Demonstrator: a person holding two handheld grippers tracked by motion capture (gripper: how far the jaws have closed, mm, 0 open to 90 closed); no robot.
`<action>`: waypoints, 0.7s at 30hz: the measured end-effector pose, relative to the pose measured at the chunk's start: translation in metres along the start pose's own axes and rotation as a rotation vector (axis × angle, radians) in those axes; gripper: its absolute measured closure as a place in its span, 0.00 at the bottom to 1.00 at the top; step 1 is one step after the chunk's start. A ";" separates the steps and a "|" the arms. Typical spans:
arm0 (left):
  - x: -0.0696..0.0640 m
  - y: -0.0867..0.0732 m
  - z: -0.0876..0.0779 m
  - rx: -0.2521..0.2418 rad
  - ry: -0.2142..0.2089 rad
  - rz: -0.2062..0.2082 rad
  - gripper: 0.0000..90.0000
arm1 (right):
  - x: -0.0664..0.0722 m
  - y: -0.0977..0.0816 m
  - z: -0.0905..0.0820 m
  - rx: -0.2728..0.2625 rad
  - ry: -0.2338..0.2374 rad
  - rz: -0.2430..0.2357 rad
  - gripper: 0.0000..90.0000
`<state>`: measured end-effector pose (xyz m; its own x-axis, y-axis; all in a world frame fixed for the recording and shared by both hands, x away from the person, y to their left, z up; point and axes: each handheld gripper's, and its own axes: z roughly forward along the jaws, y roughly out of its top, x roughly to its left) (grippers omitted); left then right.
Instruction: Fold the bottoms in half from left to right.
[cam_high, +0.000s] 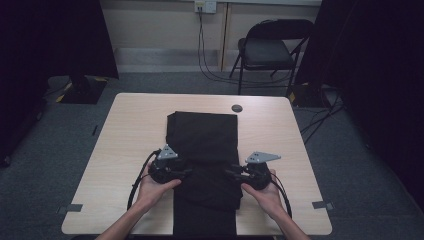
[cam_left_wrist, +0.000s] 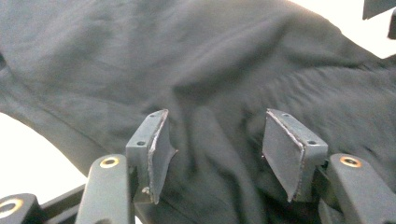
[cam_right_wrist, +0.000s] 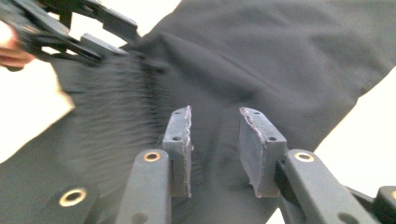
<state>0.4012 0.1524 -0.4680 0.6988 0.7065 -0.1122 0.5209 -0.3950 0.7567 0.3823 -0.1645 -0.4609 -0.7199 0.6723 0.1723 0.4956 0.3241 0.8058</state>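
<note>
Meanwhile, the left gripper (cam_left_wrist: 215, 154) stood released over the black garment (cam_high: 205, 145), and the right gripper (cam_right_wrist: 215, 149), opposite it, also gaped above the cloth without pinching it.

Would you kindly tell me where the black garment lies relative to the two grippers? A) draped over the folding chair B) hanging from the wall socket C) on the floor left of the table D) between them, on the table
D: the black garment lies on the table, with the left gripper at one side edge and the right gripper at the other.
</note>
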 end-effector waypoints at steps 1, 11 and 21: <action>0.005 0.002 0.004 0.010 0.025 -0.013 0.47 | -0.003 0.000 0.005 0.015 -0.008 0.003 0.72; -0.006 0.004 0.011 0.038 -0.075 0.050 0.46 | 0.008 -0.015 0.013 0.110 0.024 -0.072 0.63; -0.018 -0.005 -0.015 -0.020 -0.112 0.056 0.44 | 0.040 -0.021 -0.011 0.082 0.175 -0.110 0.62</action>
<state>0.3784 0.1509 -0.4602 0.7777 0.6129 -0.1396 0.4703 -0.4200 0.7762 0.3376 -0.1512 -0.4647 -0.8413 0.5069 0.1876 0.4425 0.4468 0.7776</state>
